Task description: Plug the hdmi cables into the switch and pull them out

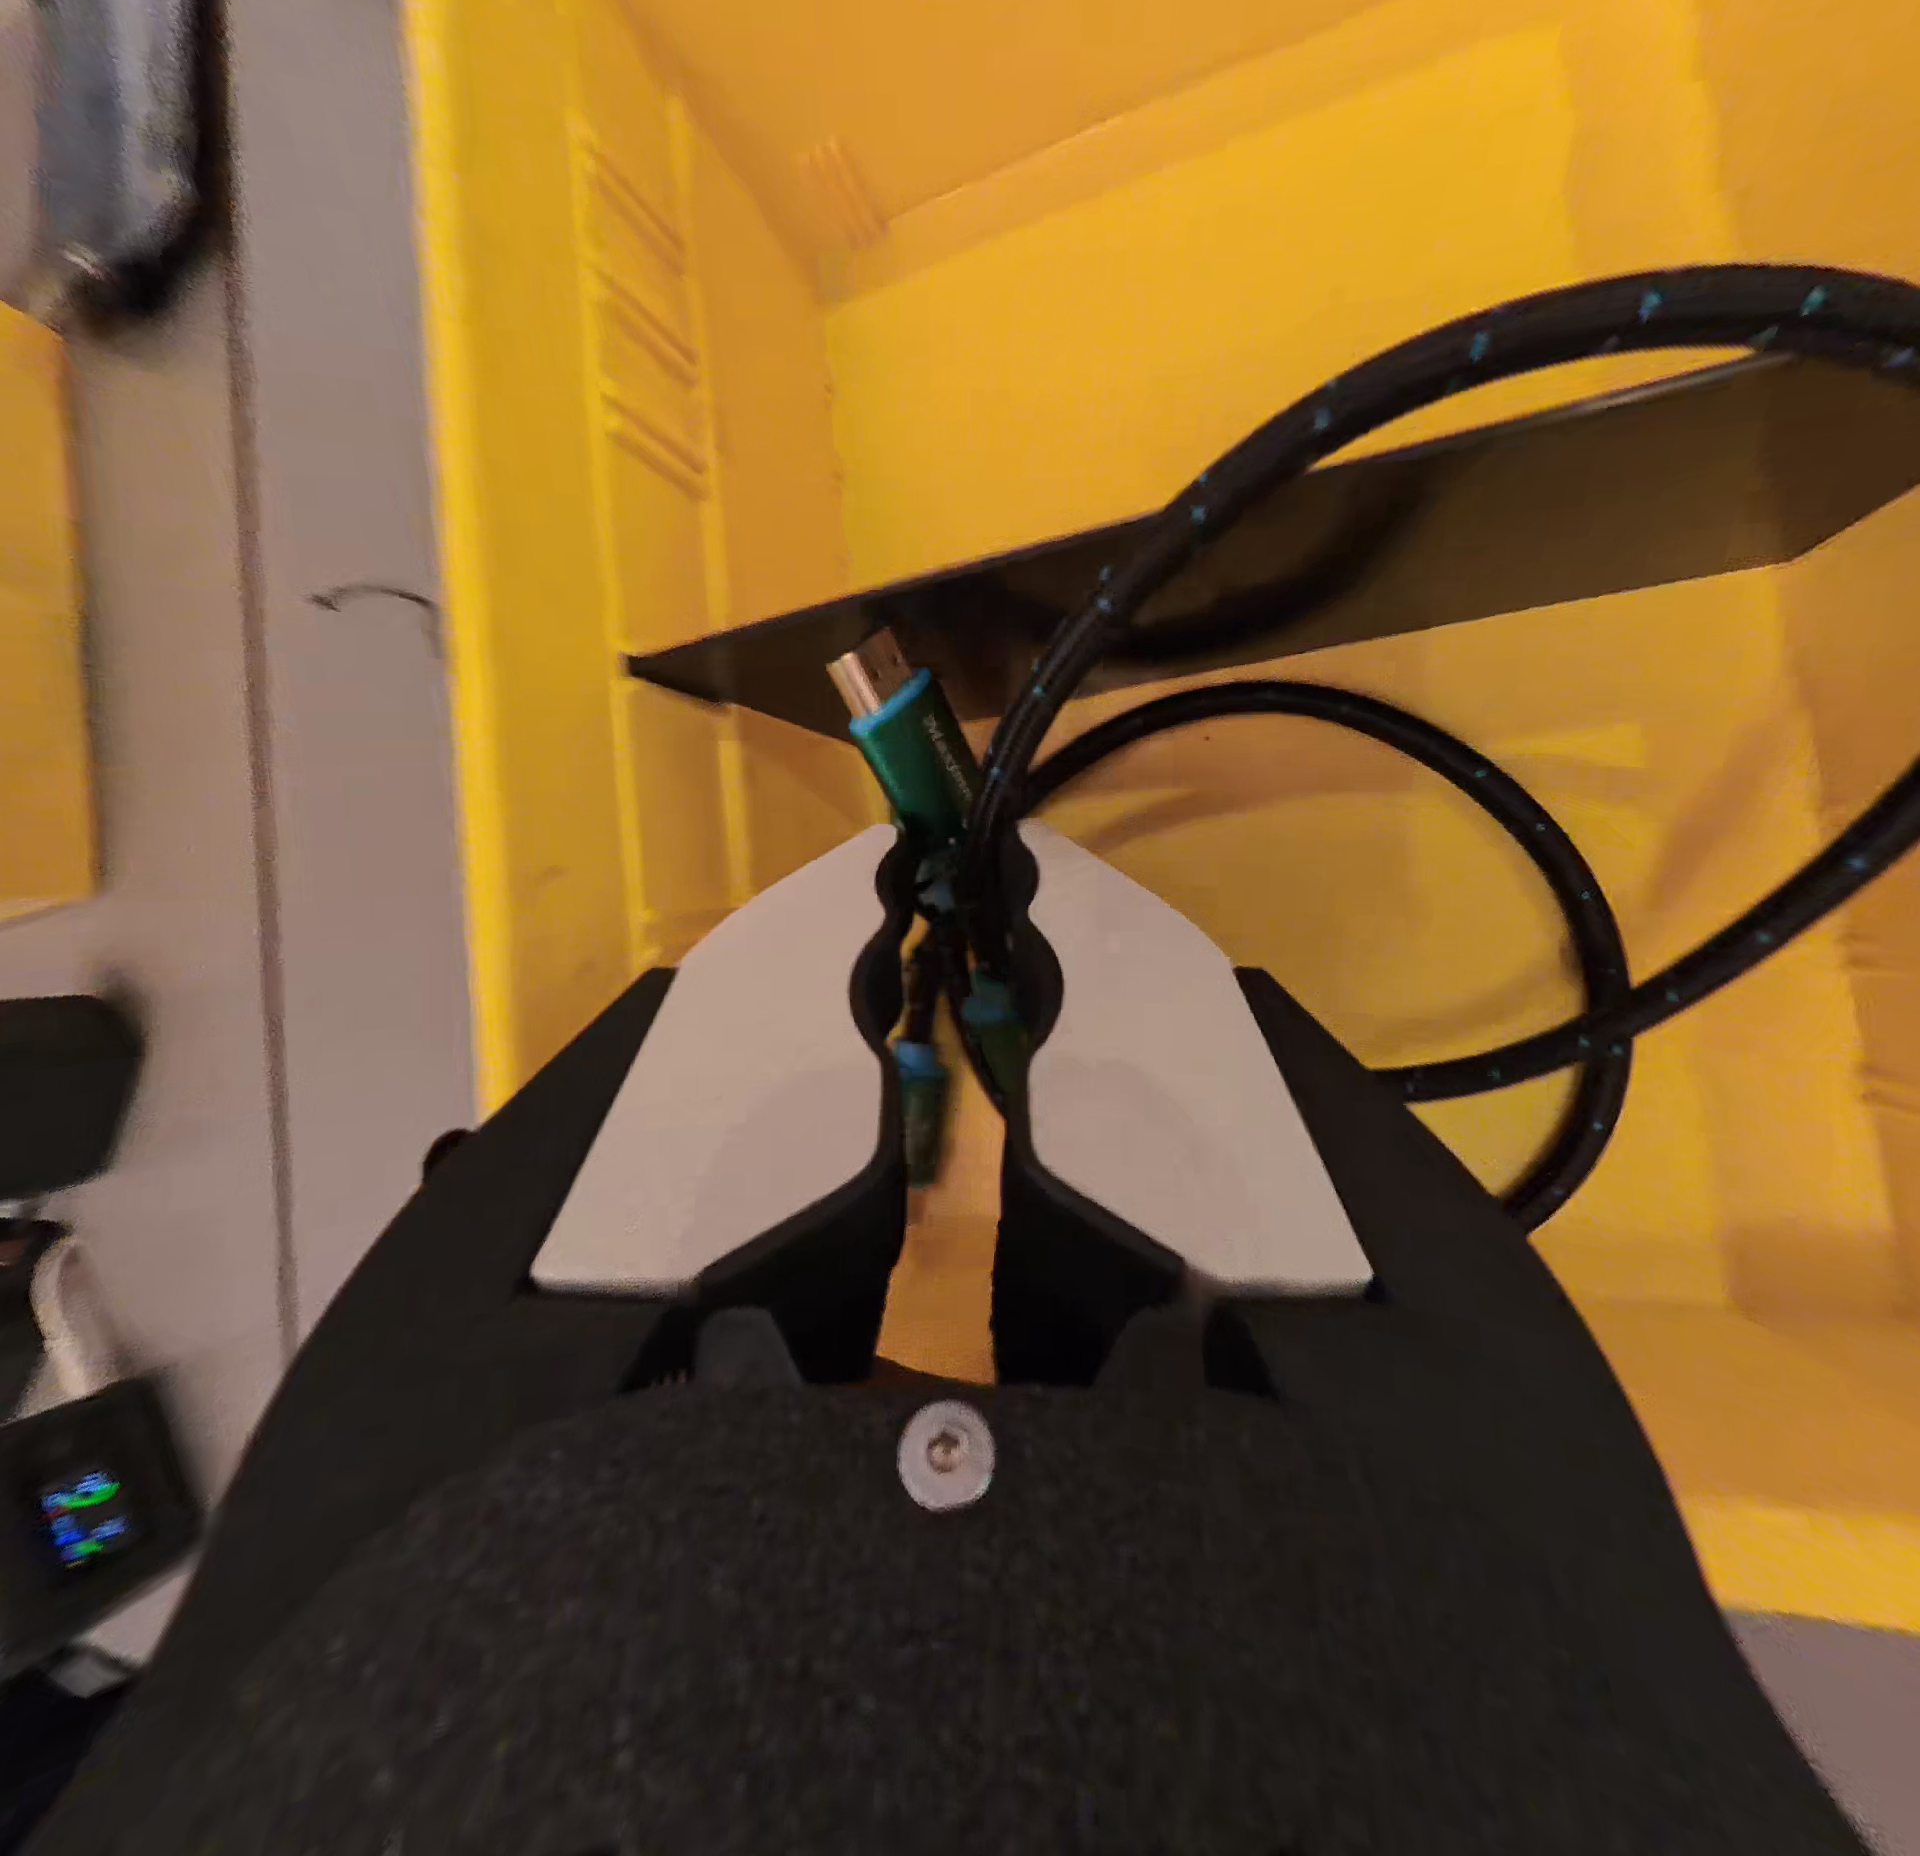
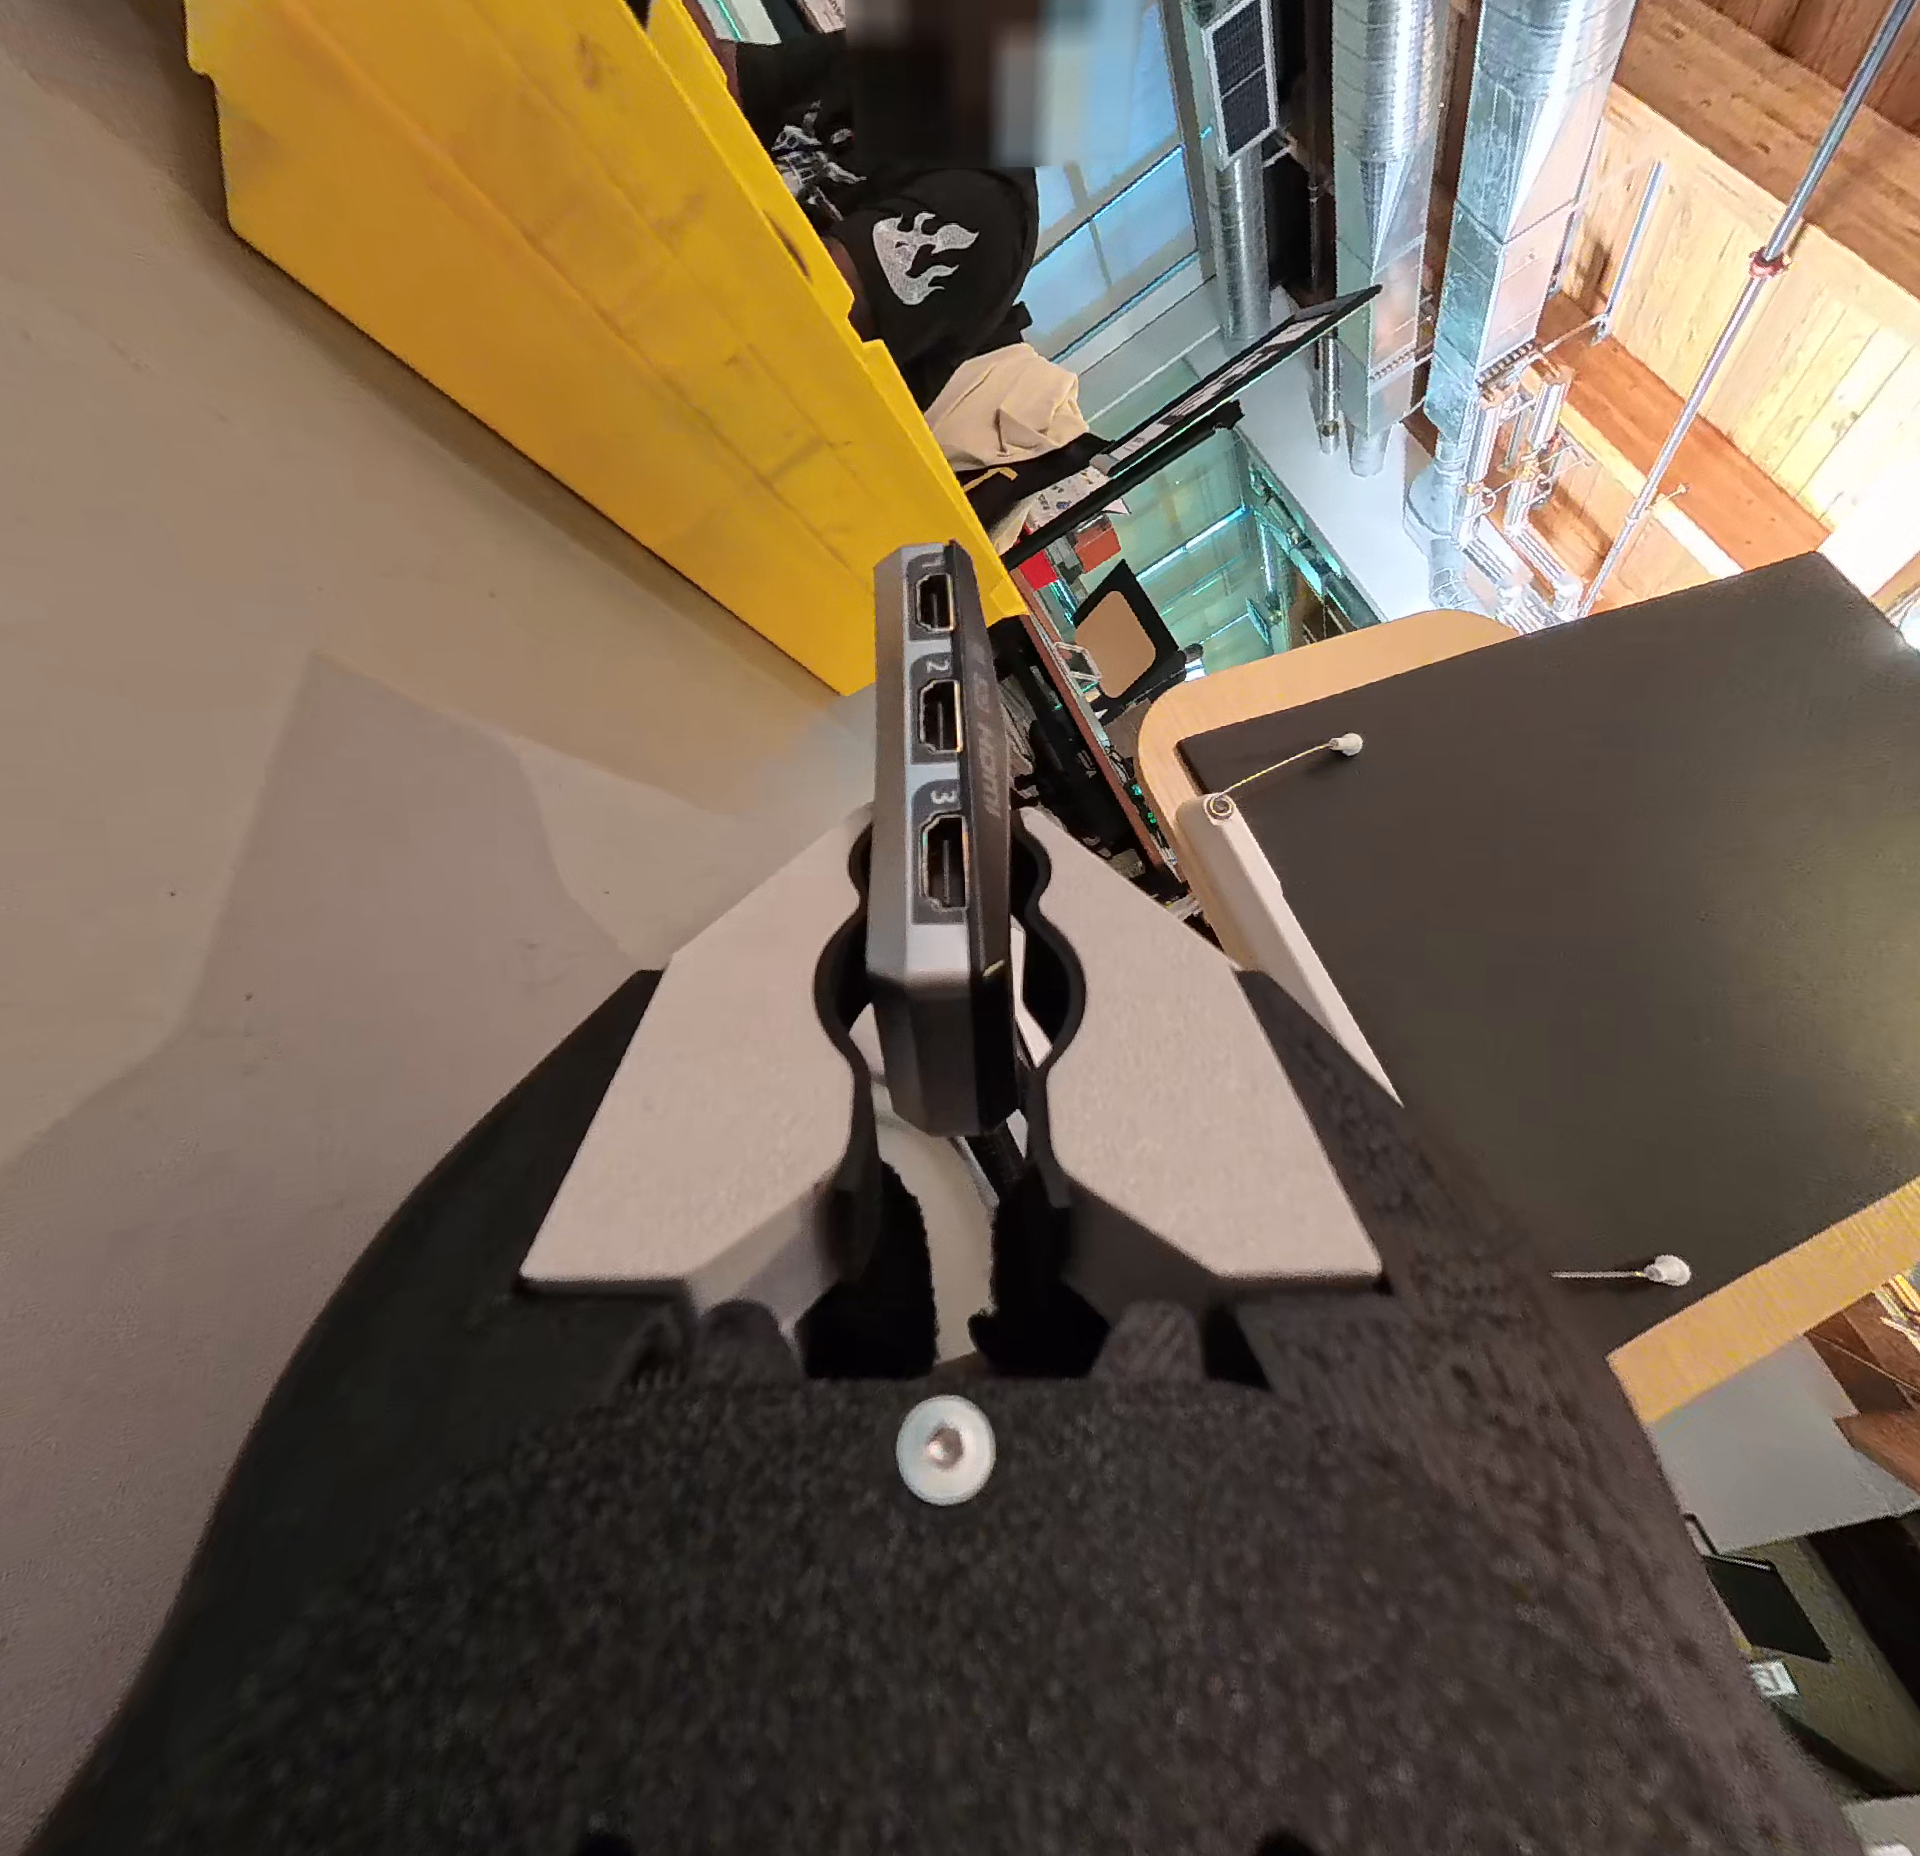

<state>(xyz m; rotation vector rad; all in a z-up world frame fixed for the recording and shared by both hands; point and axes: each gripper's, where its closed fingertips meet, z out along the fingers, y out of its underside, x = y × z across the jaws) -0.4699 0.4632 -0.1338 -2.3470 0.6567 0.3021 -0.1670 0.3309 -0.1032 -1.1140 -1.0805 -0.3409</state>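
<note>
At frame centre, left gripper (image 1: pixel 956 861) fingers clamp a tangled HDMI cable bundle (image 1: pixel 951 933); right gripper (image 2: pixel 940 871) fingers clamp the switch (image 2: pixel 940 830). Tangled plugs may misalign, missing ports.

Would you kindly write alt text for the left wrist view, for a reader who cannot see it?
The left gripper is shut on a bundle of black braided HDMI cable, one green-shelled plug with a metal tip sticking out past its fingertips. The cable loops off to the right inside a yellow bin, in front of a dark flat panel.
</note>
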